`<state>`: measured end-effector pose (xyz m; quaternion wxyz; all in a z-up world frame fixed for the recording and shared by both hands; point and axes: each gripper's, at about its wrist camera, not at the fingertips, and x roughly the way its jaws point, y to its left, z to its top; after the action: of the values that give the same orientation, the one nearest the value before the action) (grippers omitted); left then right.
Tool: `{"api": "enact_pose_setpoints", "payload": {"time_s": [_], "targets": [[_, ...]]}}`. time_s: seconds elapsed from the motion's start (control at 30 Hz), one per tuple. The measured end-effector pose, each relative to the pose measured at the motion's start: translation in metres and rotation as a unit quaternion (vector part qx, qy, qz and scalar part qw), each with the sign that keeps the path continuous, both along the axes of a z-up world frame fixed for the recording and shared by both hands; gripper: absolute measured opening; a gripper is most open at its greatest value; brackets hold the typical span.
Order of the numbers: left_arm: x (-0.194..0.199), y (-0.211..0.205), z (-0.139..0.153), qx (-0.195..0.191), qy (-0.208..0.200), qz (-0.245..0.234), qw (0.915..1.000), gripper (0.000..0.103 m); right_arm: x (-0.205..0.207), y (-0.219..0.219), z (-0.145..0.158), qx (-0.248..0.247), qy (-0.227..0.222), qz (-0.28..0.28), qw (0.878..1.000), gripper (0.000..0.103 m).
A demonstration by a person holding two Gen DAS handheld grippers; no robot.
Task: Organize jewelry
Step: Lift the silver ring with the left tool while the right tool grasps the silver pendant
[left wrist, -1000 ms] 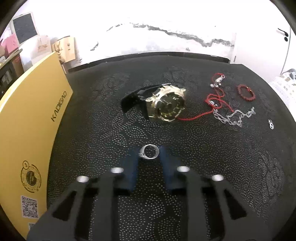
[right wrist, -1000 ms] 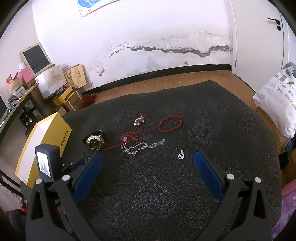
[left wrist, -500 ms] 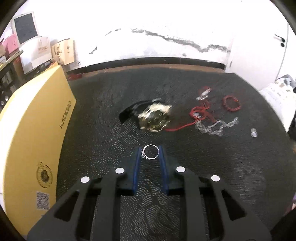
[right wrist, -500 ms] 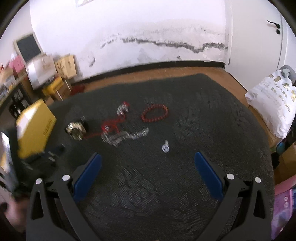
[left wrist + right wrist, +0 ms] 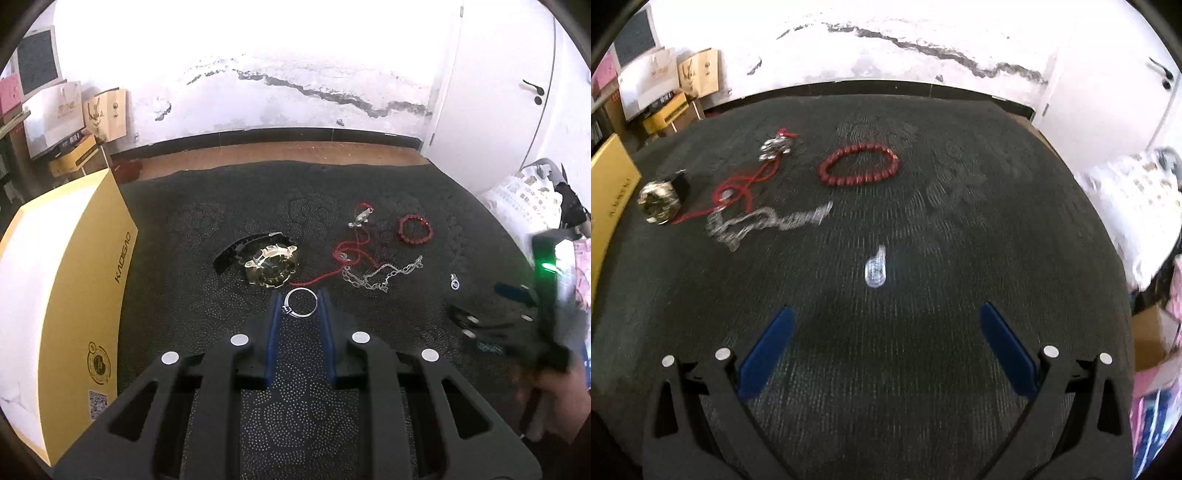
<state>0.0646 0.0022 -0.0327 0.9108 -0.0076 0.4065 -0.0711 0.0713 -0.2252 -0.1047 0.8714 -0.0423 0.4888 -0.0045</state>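
My left gripper [image 5: 300, 299] is shut on a silver ring [image 5: 300, 303], held between its blue pads above the dark patterned cloth [image 5: 221, 229]. Beyond it lie a gold watch with a black strap [image 5: 271, 266], a red cord necklace [image 5: 351, 251], a silver chain [image 5: 380, 275], a red bead bracelet [image 5: 415, 229] and a small silver pendant [image 5: 454, 282]. My right gripper [image 5: 886, 325] stands wide open, low over the cloth, with the blurred silver pendant [image 5: 875, 269] just ahead of its fingertips. The bead bracelet [image 5: 858, 170], chain [image 5: 764, 223] and watch [image 5: 659, 203] lie farther off.
A yellow box [image 5: 70, 295] stands along the cloth's left edge. The right gripper and the hand holding it [image 5: 546, 373] show at the right in the left wrist view. A white printed bag [image 5: 1134, 206] lies off the cloth's right side. Cartons [image 5: 103, 114] line the back wall.
The left gripper has lifted the ring off the cloth and the jewelry now looks farther below. The right gripper has dropped toward the cloth, closing in on the silver pendant.
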Motion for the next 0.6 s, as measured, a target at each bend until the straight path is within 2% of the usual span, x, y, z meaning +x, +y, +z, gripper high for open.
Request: {"api": "enact_pose_setpoints", "payload": {"time_s": [0.03, 0.07, 0.1, 0.13, 0.3, 0.37, 0.43, 0.47, 0.6], "targets": [[0.000, 0.000, 0.000, -0.001, 0.000, 0.001, 1.0000, 0.020, 0.010, 0.001, -0.008, -0.010, 0.000, 0.004, 1.000, 0.097], [0.000, 0.001, 0.001, -0.002, 0.001, 0.001, 1.0000, 0.014, 0.013, -0.003, -0.009, 0.009, -0.012, 0.001, 1.000, 0.097], [0.001, 0.001, 0.001, -0.001, 0.003, -0.001, 1.0000, 0.008, 0.016, -0.010, -0.011, 0.027, -0.002, -0.005, 1.000, 0.097], [0.001, 0.002, 0.001, -0.001, 0.003, -0.002, 1.0000, 0.008, 0.016, -0.015, -0.012, 0.041, 0.003, -0.013, 0.999, 0.097], [0.005, 0.002, -0.001, 0.003, 0.006, -0.009, 0.9999, 0.007, 0.009, -0.020, -0.012, 0.042, -0.002, 0.002, 0.999, 0.096], [0.008, 0.004, -0.001, -0.003, 0.009, -0.006, 0.9999, 0.005, 0.011, -0.019, -0.010, 0.045, -0.006, 0.001, 0.999, 0.087], [0.009, 0.008, 0.003, -0.004, 0.004, -0.004, 1.0000, 0.004, 0.011, -0.018, -0.005, 0.046, -0.016, 0.005, 0.999, 0.052], [0.008, 0.010, 0.004, -0.002, 0.003, -0.005, 1.0000, 0.004, 0.013, -0.018, -0.005, 0.047, -0.018, 0.006, 0.999, 0.048], [0.003, 0.023, -0.003, 0.005, 0.016, -0.002, 0.9999, 0.004, 0.013, -0.020, -0.005, 0.045, -0.016, 0.008, 0.999, 0.047]]}}
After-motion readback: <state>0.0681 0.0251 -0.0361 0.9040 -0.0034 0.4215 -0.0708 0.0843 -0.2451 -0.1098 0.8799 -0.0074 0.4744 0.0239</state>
